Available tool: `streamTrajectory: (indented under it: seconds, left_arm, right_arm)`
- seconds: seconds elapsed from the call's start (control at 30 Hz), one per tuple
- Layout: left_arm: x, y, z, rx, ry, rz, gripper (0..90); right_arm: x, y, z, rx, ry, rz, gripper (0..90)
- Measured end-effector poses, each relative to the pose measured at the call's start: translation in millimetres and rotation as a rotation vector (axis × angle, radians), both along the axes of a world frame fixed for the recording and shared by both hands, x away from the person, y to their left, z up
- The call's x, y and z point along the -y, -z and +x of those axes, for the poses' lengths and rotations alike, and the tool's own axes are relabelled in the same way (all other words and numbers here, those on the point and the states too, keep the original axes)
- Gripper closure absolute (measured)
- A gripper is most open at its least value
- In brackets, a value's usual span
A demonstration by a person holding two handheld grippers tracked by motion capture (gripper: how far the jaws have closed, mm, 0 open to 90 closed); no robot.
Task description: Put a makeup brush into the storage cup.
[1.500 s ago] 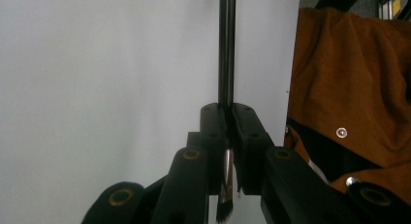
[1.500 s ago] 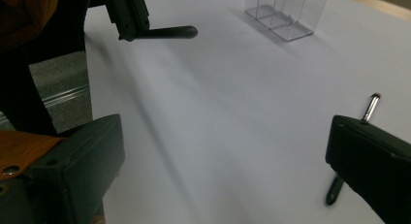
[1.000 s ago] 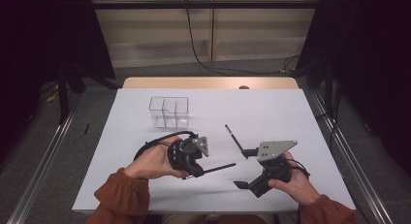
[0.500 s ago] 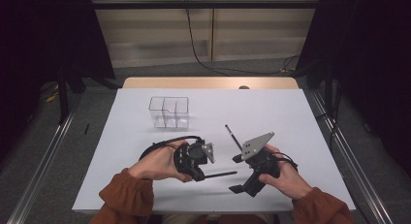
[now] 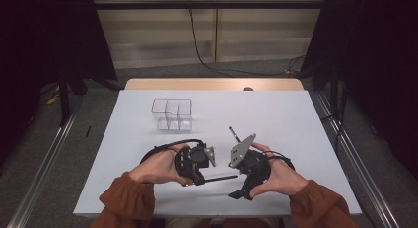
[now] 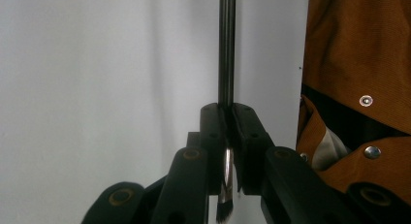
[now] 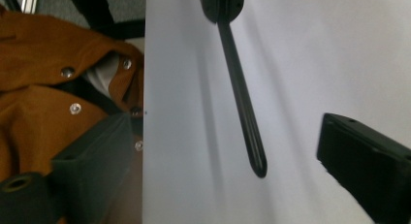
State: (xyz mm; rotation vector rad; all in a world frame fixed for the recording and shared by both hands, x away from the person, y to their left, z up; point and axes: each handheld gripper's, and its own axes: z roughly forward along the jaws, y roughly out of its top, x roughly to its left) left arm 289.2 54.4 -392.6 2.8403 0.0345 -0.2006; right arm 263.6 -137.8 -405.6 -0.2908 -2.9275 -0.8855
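Two pairs of jaws meet over one slim black brush point(image 5: 220, 178): our left gripper point(image 6: 226, 136) pinches it near its bristle end, while our right gripper point(image 7: 228, 151) has just been narrowing its spread jaws, which flank the handle tip without pressing it. We judge the handover half done, since the regrasp remains. Beyond, a second brush point(image 5: 234, 134) lies on the white counter point(image 5: 296, 119) near the clear organizer point(image 5: 171, 114).

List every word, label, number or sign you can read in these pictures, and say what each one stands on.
There is none to read: no print shows on the thin black brush, the clear divided box, the white table, the left claw or the right claw.
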Motion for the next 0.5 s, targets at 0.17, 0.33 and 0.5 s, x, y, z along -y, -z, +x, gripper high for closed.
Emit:
streamTrajectory:
  seconds: [0.17,0.33,0.5]
  left_arm:
    - [0.3,3.4,0.8,-0.003,-0.001,0.011,84.0]
    - [1.3,4.7,0.0,0.000,0.003,0.014,84.0]
    - [1.2,4.9,1.9,-0.005,0.004,0.017,84.0]
  right_arm:
    - [-4.1,1.1,11.1,-0.035,-0.008,-0.083,14.0]
    - [-7.3,3.6,20.6,-0.076,-0.029,-0.109,25.0]
    - [-9.2,7.8,19.6,-0.071,-0.051,-0.137,38.1]
